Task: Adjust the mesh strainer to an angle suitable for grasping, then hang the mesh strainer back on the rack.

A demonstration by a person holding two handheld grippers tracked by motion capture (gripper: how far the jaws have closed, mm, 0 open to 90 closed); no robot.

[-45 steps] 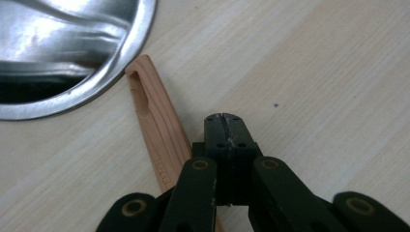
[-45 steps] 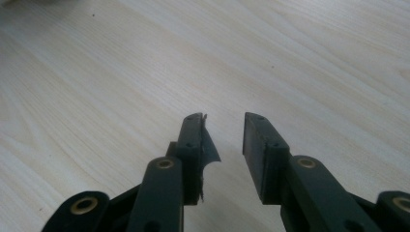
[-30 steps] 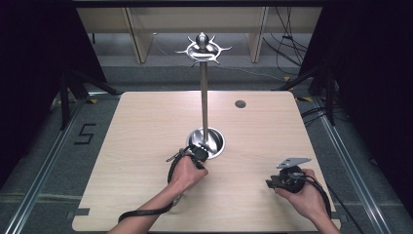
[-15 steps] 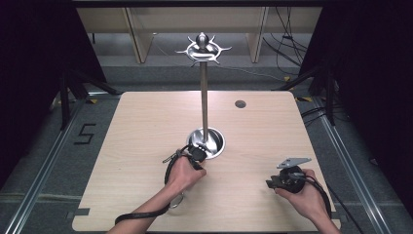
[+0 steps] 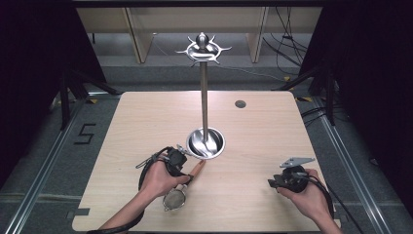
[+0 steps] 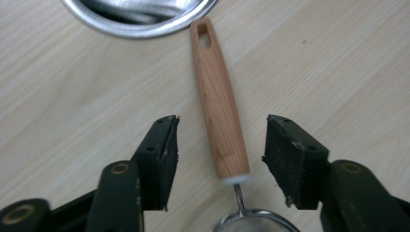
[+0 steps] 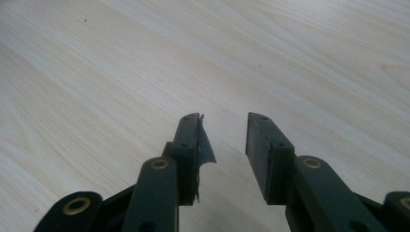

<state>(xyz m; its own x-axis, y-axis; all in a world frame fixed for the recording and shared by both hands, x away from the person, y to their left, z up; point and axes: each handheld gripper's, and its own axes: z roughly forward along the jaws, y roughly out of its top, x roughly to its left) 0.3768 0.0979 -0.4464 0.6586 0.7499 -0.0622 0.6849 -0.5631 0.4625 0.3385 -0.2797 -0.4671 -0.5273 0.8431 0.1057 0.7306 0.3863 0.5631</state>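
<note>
The stand [image 5: 204, 100] rises from a steel dish [image 5: 206, 144] on the table [image 5: 272, 131]; the dish holds only the pole. A strainer [image 5: 176, 199] lies just beside it, handle [image 6: 217, 101] between the parted jaws of the left gripper [image 6: 220, 145], untouched. The right gripper [image 7: 223, 140] is parted over bare wood.

Black fingers [image 6: 159, 154] — brass screws.

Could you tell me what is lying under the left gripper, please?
A strainer's wooden handle lies on the table between the open jaws of the left gripper. In the high view the hand covers part of the strainer.
</note>
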